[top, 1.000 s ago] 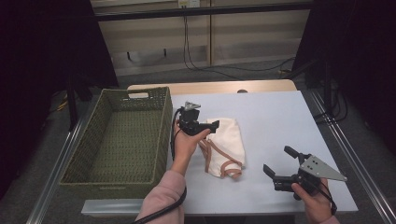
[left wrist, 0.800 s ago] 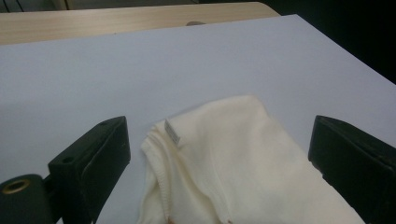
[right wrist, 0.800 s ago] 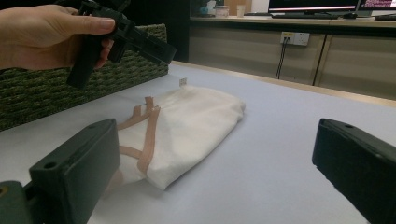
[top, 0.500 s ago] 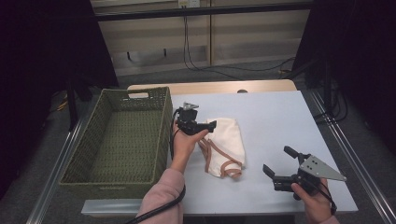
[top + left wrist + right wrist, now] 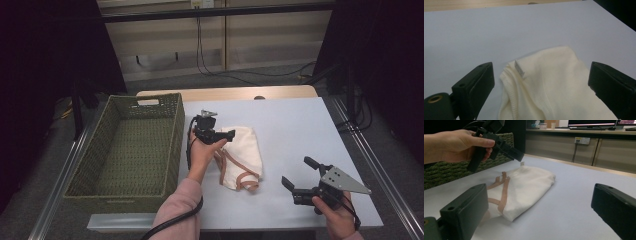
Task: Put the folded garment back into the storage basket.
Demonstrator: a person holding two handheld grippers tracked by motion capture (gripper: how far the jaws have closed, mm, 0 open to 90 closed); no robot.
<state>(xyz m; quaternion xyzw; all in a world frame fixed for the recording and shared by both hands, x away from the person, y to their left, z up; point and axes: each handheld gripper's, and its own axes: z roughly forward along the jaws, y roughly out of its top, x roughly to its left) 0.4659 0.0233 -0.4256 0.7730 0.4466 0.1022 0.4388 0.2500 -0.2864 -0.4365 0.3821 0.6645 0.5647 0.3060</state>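
You're holding the left tongs (image 5: 226,135) released, jaws spread wide, just over the near corner of the cream garment (image 5: 242,156), which is lying folded on the worktop (image 5: 300,130). The garment is showing tan straps and a small white tag (image 5: 519,69). Your right tongs (image 5: 299,172) are also sitting released, well apart from it.

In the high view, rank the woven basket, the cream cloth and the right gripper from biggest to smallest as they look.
1. woven basket, by far the largest.
2. cream cloth.
3. right gripper, though nearly the cloth's size with its grey plate.
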